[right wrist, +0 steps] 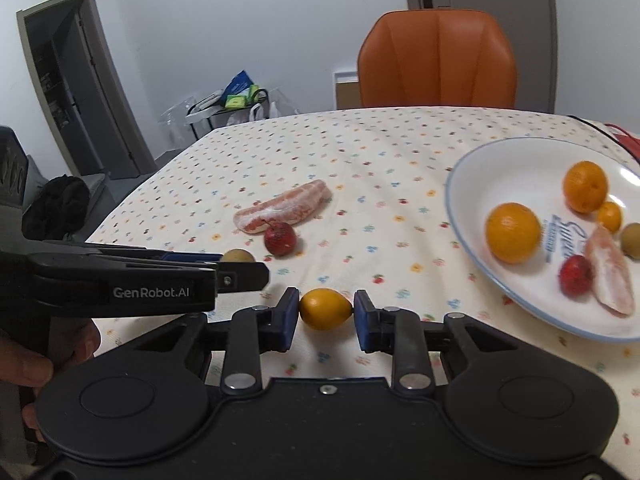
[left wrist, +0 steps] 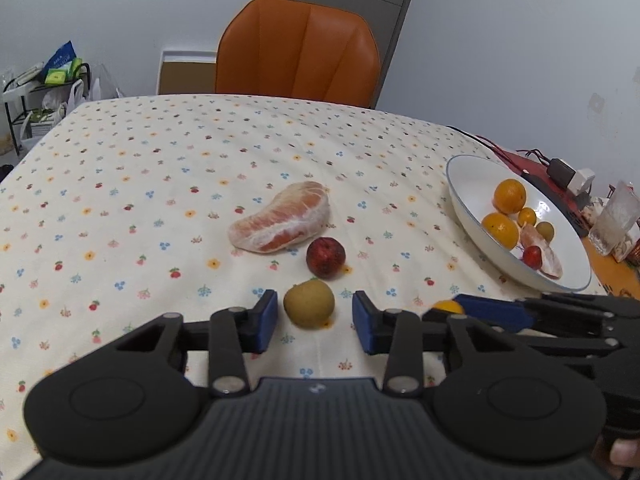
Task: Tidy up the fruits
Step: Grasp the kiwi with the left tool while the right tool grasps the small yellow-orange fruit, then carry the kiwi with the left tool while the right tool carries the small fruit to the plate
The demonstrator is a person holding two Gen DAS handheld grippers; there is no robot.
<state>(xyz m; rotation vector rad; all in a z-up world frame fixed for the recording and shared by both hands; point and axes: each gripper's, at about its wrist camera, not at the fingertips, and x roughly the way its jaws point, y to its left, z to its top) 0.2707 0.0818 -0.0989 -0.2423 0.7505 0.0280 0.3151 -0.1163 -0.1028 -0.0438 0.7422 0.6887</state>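
On the counter [left wrist: 120, 168], a pomelo wedge [left wrist: 280, 218] and red fruit [left wrist: 325, 258] lie at twelve o'clock of the kiwi [left wrist: 309, 306]. Left tongs [left wrist: 315, 322] straddle it, released. Right tongs [right wrist: 326, 316] grasp a kumquat [right wrist: 325, 309]; plate [right wrist: 472, 184] at two o'clock

**Both grippers low and side by side**

The left black two-finger gripper with blue pads [left wrist: 315, 320] is held low and level, its jaws spread wide with clear gaps on both sides of what lies between them. The right black two-finger gripper with blue pads [right wrist: 326, 314] sits just beside it, jaws closed in until both pads touch a small yellow-orange fruit [right wrist: 325, 309].
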